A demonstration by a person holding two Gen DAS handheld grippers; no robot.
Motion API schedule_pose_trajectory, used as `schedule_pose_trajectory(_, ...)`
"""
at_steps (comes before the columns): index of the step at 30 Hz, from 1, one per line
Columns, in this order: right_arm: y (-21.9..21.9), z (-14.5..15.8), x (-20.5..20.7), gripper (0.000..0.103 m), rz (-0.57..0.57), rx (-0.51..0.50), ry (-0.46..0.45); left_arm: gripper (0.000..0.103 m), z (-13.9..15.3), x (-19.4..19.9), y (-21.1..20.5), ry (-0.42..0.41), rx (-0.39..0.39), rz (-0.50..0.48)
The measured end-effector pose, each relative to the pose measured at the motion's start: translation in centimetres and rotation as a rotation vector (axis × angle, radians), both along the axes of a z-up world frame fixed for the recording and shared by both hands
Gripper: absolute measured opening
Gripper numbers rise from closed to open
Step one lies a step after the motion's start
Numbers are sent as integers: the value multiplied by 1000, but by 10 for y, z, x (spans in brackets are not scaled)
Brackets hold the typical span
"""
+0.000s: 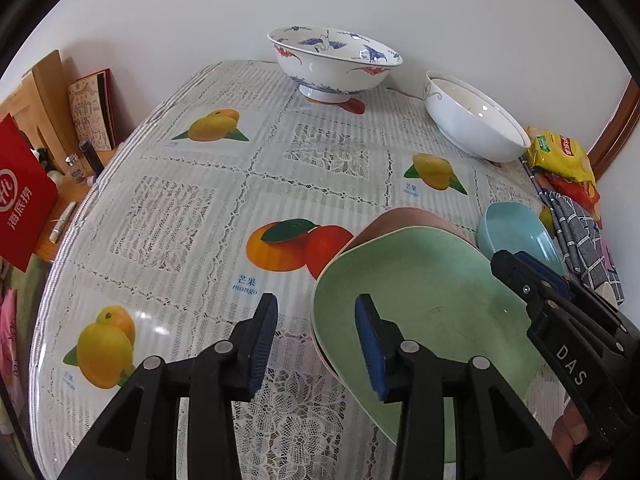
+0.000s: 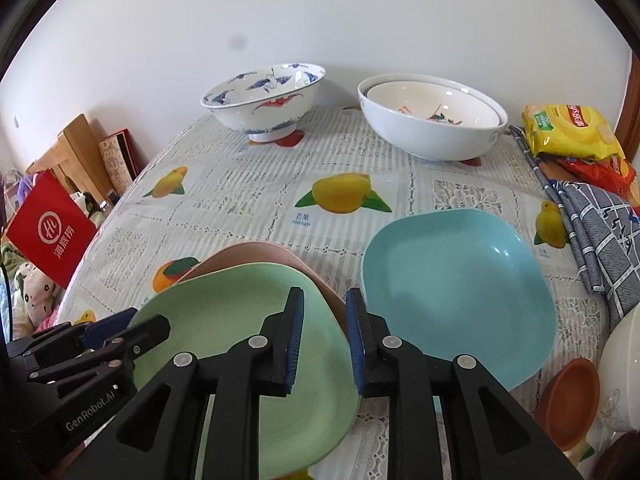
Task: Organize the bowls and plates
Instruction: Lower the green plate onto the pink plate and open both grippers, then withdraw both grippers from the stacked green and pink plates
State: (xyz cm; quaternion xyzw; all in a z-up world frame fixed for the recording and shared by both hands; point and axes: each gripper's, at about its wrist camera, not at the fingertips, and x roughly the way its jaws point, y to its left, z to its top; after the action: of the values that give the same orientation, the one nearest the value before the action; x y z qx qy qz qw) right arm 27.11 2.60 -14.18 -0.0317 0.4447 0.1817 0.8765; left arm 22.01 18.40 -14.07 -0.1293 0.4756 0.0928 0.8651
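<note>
While hovering above the green plate (image 2: 248,320) stacked on the pink plate (image 2: 256,252), near the blue plate (image 2: 456,296) on the worktop (image 1: 192,208): left tongs (image 1: 316,332) and right tongs (image 2: 325,334) both released, grasping nothing. Could clash over the stack, nudging it askew.

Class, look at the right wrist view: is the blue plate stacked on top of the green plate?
No: the blue plate lies on the tablecloth beside the green plate, which sits on a pink plate.
</note>
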Motion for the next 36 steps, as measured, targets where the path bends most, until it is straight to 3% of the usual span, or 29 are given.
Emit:
schedule_pose_trajectory(5, -12, 11, -14, 33, -18, -6, -8, 41, 10, -7, -3, -16, -1, -11)
schedule_pose_trajectory(12, -35, 15, -39, 39, -48, 39, 31, 42, 18, -18, -7, -29, -10, -20)
schedule_pose_trajectory(19, -37, 3, -51, 35, -50, 49, 48, 45, 30, -35, -12, -57, -5, -24)
schedule_pose_trajectory(21, -36, -1, -50, 30, -55, 60, 49, 45, 30, -38, -12, -59, 2, -22)
schedule_pose_trajectory(23, -33, -5, -47, 18, -57, 62, 57, 45, 28, -39, -11, -57, 2, -19)
schedule_pose_trajectory(26, -28, -12, -42, 14, -68, 27, 63, 45, 22, -37, -8, -48, 2, -19)
schedule_pose_trajectory(33, -35, -10, -35, 15, -83, 35, 68, 45, 18, -28, -9, -42, 1, -28)
schedule_pose_trajectory(36, -43, 1, -37, 27, -93, 15, 34, 45, 24, -27, -15, -56, 4, -42)
